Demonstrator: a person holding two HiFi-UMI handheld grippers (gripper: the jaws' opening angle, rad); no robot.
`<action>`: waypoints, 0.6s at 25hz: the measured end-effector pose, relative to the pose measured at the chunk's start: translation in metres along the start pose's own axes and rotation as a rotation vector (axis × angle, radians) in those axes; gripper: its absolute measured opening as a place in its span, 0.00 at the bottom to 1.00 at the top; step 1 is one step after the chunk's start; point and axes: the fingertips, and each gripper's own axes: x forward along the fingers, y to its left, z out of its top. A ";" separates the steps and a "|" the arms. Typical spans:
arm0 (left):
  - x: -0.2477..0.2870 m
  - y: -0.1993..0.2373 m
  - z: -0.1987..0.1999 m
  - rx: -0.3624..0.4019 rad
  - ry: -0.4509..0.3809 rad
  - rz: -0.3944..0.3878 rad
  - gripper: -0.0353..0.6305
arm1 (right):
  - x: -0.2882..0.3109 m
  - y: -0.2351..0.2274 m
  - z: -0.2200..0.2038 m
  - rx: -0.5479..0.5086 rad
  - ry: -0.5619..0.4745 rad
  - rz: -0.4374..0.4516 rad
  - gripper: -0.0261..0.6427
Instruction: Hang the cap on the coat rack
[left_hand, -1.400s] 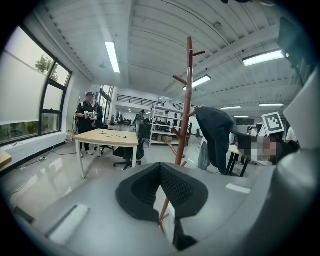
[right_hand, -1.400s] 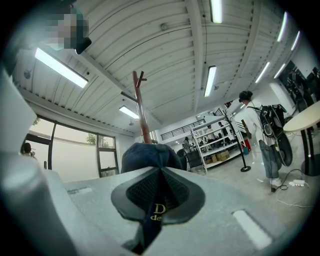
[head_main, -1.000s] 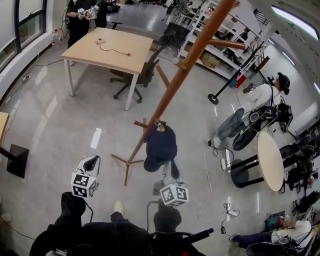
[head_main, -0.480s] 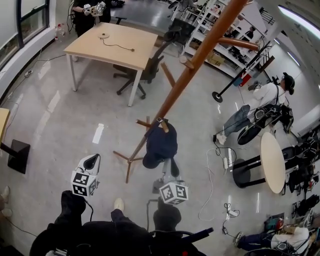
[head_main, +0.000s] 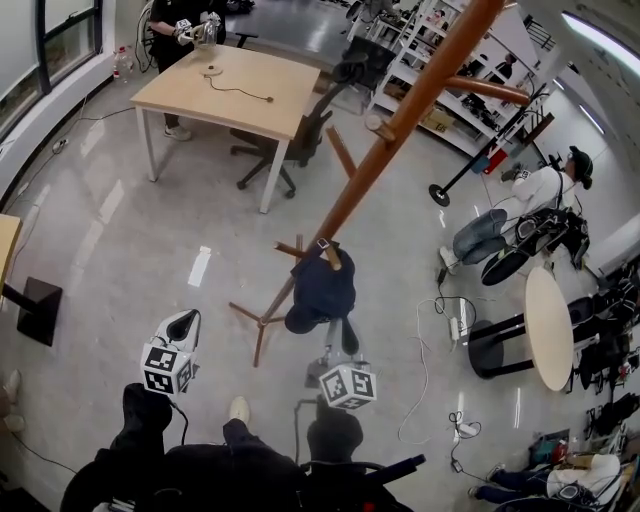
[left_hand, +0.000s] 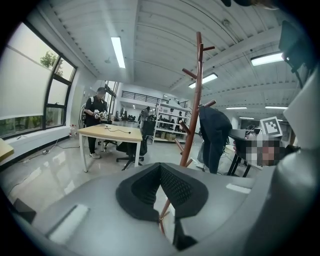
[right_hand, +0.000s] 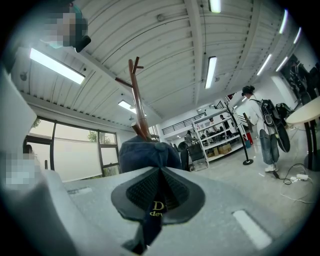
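Observation:
The brown wooden coat rack (head_main: 385, 130) rises from its feet on the floor just ahead of me. A dark navy cap (head_main: 320, 290) hangs over one of its low pegs (head_main: 327, 250). My right gripper (head_main: 335, 345) is right below the cap and shut on its dark blue edge, where gold letters show between the pads (right_hand: 150, 187). In the right gripper view the cap (right_hand: 147, 152) fills the space in front of the rack's pole (right_hand: 136, 95). My left gripper (head_main: 185, 322) hangs off to the left of the rack, shut and holding nothing; its view shows the rack (left_hand: 196, 100) and the cap (left_hand: 215, 132).
A wooden table (head_main: 225, 90) with a person (head_main: 185, 30) behind it and an office chair (head_main: 295, 145) stand beyond the rack. A round table (head_main: 545, 320), a seated person (head_main: 530, 190) and floor cables (head_main: 450, 325) are on the right. A black stand (head_main: 35, 315) is on the left.
The right gripper with the cap has sunk a little by the peg. The left gripper has stayed where it was. The person at the far table has shifted.

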 end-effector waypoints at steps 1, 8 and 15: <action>0.000 0.000 0.000 -0.001 0.001 -0.001 0.06 | 0.000 0.000 -0.001 0.002 0.001 0.000 0.06; 0.000 -0.003 -0.003 0.001 0.005 -0.004 0.06 | -0.004 -0.004 -0.002 -0.005 0.006 -0.012 0.06; 0.002 0.000 -0.002 0.004 0.004 -0.010 0.06 | -0.002 -0.006 -0.008 -0.007 0.029 -0.029 0.06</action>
